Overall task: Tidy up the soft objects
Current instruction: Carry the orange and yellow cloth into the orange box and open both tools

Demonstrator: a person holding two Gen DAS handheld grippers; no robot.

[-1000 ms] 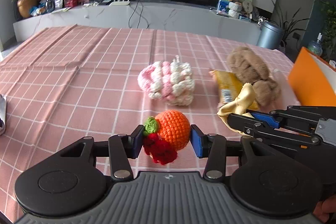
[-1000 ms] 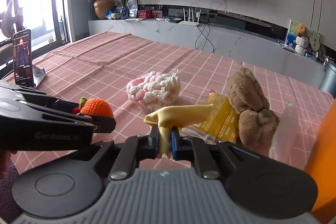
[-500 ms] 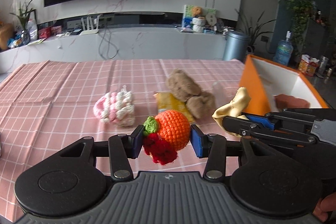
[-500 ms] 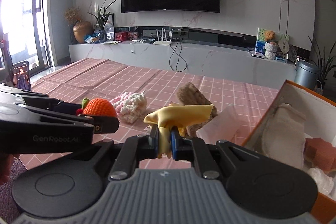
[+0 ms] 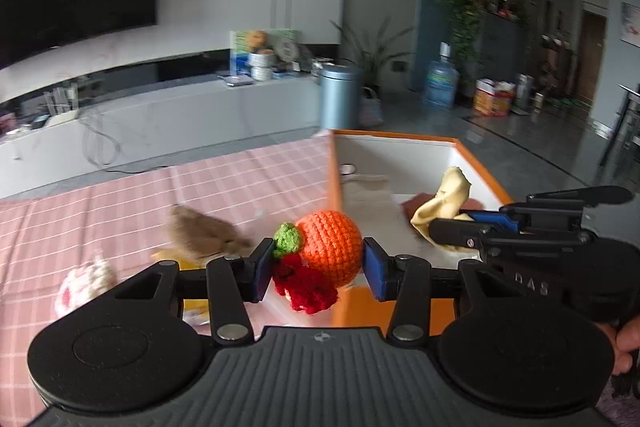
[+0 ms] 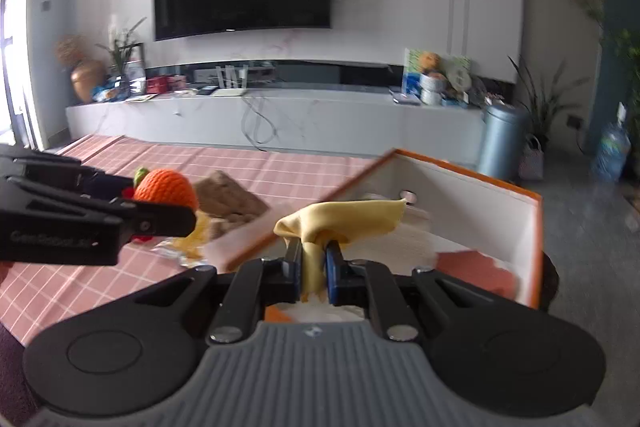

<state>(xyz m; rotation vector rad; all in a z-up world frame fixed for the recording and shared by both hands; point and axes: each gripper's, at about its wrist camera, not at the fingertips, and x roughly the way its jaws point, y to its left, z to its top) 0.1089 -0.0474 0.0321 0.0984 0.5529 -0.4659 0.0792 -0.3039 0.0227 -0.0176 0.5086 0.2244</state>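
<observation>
My left gripper (image 5: 316, 267) is shut on an orange crocheted fruit (image 5: 330, 245) with a green leaf and red tuft, held above the near left corner of the orange box (image 5: 400, 139). My right gripper (image 6: 313, 269) is shut on a yellow cloth (image 6: 344, 217), held over the box (image 6: 472, 175); the cloth also shows in the left wrist view (image 5: 442, 203). The box holds a cream cloth (image 5: 370, 199) and a reddish item (image 6: 476, 269). A brown plush (image 5: 200, 231) and a pink-white crocheted piece (image 5: 84, 285) lie on the pink checked tablecloth (image 5: 120, 211).
A yellow packet (image 6: 196, 233) lies by the brown plush. The box stands at the table's right end; beyond it is the floor with a grey bin (image 5: 340, 95) and a water bottle (image 5: 440, 83). A low TV console (image 6: 280, 119) runs behind the table.
Both grippers have swung right with their loads. The orange box has come closer and now lies under the yellow cloth; the plush and crocheted piece have slid to the left.
</observation>
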